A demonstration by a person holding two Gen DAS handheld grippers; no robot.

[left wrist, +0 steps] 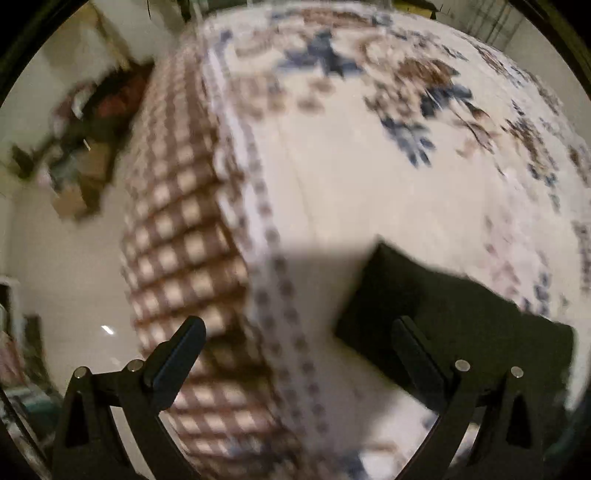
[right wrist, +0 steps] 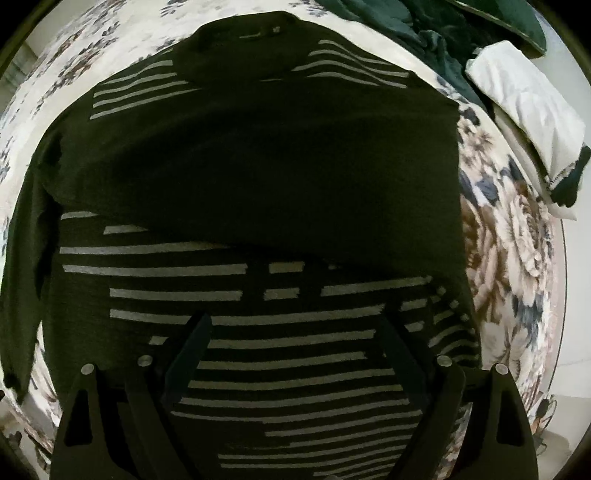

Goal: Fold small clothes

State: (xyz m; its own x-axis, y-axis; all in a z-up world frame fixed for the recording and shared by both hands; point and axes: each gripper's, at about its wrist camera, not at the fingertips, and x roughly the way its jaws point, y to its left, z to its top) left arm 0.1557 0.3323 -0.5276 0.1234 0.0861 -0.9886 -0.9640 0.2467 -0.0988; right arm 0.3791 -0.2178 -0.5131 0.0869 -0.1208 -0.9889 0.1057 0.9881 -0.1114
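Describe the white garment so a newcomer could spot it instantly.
Start at the floral bedspread in the right wrist view. Right of the big dark striped top, near the bed's far edge, lies the white garment, folded flat. It alone is pale; its neighbours are dark green.

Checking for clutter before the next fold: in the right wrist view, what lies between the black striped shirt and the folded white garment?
Only bare floral bedspread separates the striped shirt from the white garment in the right wrist view.

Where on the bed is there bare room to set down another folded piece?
Free: the plain cream stretch of bedspread between the checked bed edge and the dark striped garment. Crowded: beside the white folded cloth and green clothes.
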